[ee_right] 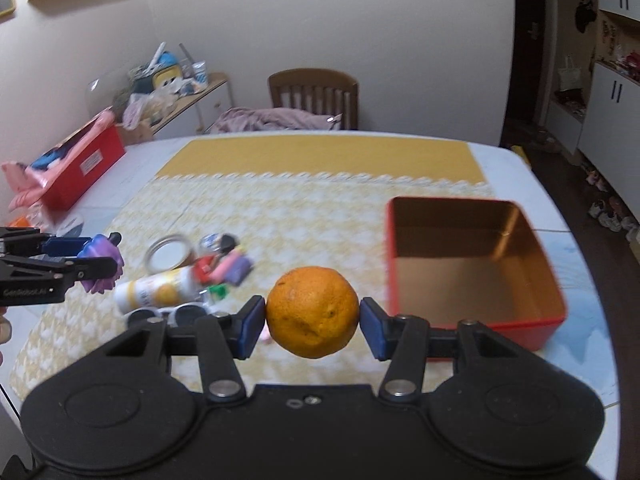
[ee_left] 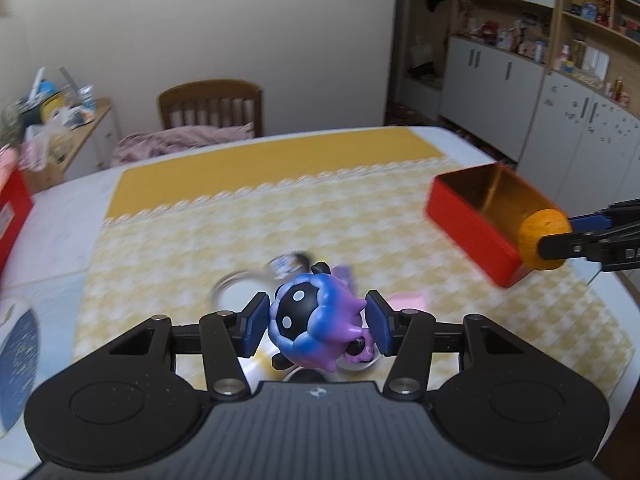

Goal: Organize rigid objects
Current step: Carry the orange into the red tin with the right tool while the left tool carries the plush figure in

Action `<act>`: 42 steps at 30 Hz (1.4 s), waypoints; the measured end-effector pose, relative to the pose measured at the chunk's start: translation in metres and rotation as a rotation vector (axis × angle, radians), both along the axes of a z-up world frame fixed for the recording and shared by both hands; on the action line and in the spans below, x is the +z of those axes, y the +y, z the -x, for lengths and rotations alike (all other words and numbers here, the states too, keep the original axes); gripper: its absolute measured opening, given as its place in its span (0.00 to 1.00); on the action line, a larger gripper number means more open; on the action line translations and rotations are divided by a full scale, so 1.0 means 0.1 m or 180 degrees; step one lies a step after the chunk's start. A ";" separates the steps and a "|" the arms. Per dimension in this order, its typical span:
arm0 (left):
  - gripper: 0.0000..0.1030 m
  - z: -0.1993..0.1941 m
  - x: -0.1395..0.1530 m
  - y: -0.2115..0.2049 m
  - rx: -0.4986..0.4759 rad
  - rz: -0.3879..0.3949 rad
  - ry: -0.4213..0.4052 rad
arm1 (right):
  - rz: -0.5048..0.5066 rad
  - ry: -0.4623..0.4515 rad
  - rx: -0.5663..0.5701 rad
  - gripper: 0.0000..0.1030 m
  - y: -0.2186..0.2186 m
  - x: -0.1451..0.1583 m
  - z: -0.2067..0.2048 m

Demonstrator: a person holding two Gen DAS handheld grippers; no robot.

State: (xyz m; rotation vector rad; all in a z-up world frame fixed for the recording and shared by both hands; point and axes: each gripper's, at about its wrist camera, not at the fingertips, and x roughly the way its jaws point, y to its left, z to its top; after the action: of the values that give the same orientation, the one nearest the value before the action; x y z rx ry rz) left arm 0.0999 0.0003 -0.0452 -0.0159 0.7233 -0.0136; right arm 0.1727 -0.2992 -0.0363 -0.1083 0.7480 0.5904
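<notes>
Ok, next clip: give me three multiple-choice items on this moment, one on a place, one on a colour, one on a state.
1. Where does the red tin stand relative to the orange, seen from the right wrist?
A. to its right
B. to its left
C. under the chair

2. What colour is the tin's outside?
A. green
B. red
C. white

3. What is the left gripper doing?
A. open, holding nothing
B. shut on the orange
C. shut on the blue-purple toy

Answers: 1 A, the tin sits right of the fruit on the table. 2 B, its walls are red, gold inside. 3 C, the jaws press the toy from both sides, while the right gripper holds the orange.
</notes>
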 end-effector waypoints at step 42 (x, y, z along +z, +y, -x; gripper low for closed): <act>0.50 -2.76 -0.68 -2.33 -0.0456 -0.0107 0.0756 | 0.0858 -0.0149 0.0560 0.49 -0.85 -0.76 -1.73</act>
State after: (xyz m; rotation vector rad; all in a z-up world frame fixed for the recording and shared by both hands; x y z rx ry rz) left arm 0.3764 -0.2328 -0.1134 0.0675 0.9611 -0.1385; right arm 0.3453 -0.3846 -0.1128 -0.4391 0.7746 0.6495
